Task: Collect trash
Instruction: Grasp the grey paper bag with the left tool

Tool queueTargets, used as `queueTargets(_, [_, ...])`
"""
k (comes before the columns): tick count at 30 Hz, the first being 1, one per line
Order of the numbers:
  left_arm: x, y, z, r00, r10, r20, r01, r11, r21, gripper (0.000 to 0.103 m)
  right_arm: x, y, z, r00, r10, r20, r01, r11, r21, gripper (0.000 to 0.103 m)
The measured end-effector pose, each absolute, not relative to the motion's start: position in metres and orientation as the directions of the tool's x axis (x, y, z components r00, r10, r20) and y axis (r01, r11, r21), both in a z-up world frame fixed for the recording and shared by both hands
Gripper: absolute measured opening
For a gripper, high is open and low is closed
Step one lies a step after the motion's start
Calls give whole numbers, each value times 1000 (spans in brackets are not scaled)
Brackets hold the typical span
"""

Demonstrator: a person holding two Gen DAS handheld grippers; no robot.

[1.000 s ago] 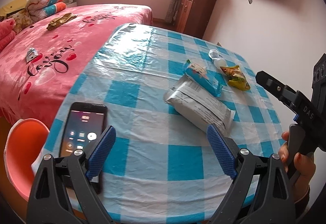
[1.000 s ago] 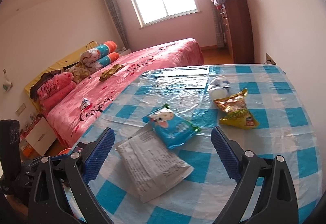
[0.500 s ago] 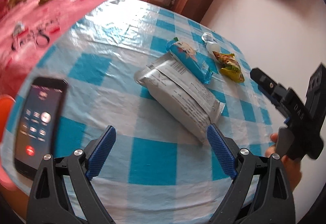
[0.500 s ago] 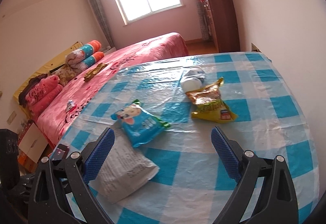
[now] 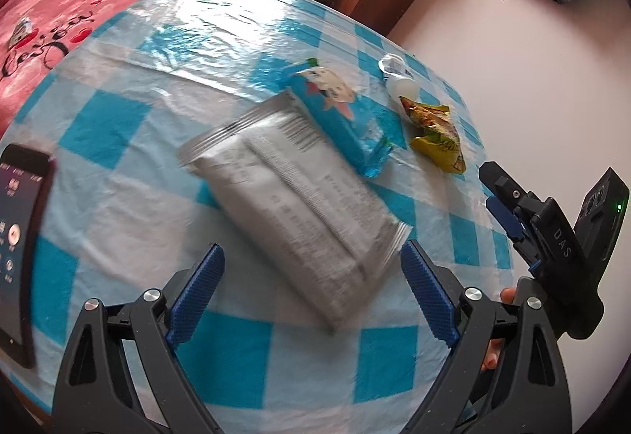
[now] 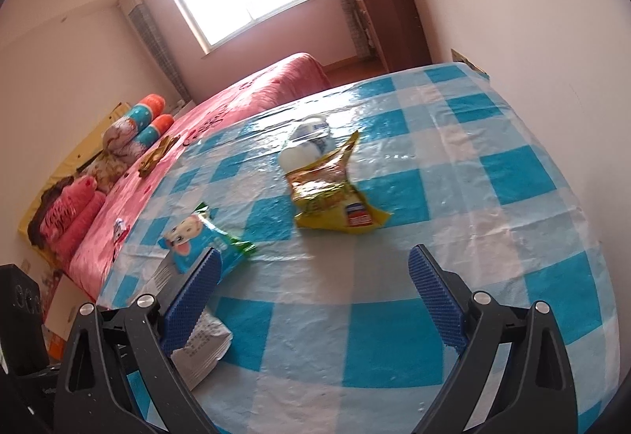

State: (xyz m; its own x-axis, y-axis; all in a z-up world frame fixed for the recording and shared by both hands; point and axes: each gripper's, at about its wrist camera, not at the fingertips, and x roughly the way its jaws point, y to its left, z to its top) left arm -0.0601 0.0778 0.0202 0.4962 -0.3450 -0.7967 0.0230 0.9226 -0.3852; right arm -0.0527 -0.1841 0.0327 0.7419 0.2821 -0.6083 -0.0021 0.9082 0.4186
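A silver-white packet (image 5: 292, 193) lies on the blue-checked tablecloth (image 5: 118, 118), just ahead of my open, empty left gripper (image 5: 311, 288). A blue snack bag (image 5: 339, 114) lies against its far side, then a yellow wrapper (image 5: 434, 134) and a crushed clear plastic bottle (image 5: 398, 79). In the right wrist view my right gripper (image 6: 313, 288) is open and empty, facing the yellow wrapper (image 6: 335, 197) with the bottle (image 6: 305, 146) behind it. The blue bag (image 6: 201, 240) and the silver packet (image 6: 197, 351) lie by its left finger.
A black phone (image 5: 19, 244) with a lit screen lies at the table's left edge. A pink bed (image 5: 59, 0) runs along the table's left side. A wooden cabinet (image 6: 386, 15) stands by the far wall. The wall is close on the right.
My left gripper has moved forward and right, closer over the silver packet. My right gripper has swung right, from the blue bag toward the yellow wrapper. Both stayed open.
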Motion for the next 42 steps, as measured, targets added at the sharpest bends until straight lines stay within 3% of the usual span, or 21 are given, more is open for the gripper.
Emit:
queueTargets(15, [-21,37,18,480,-130,-867,19,990,-137,91,-53,-200,29,742,318,-590,4,878,478,94])
queueTargets(32, [13,13,11,499,19,-866,42,998,46,96,-49,-194,28,720,366,-590,-44,872,487,94])
queueTargets(38, [14,15,9,517,14,-856,40,998,41,95,-45,-188,24,702,379,-604,-59,875,480,94])
queueTargets(42, [12,20,11,529,-2,-849,33,999,18,89,-41,-184,20,693,379,-614,-62,879,472,94])
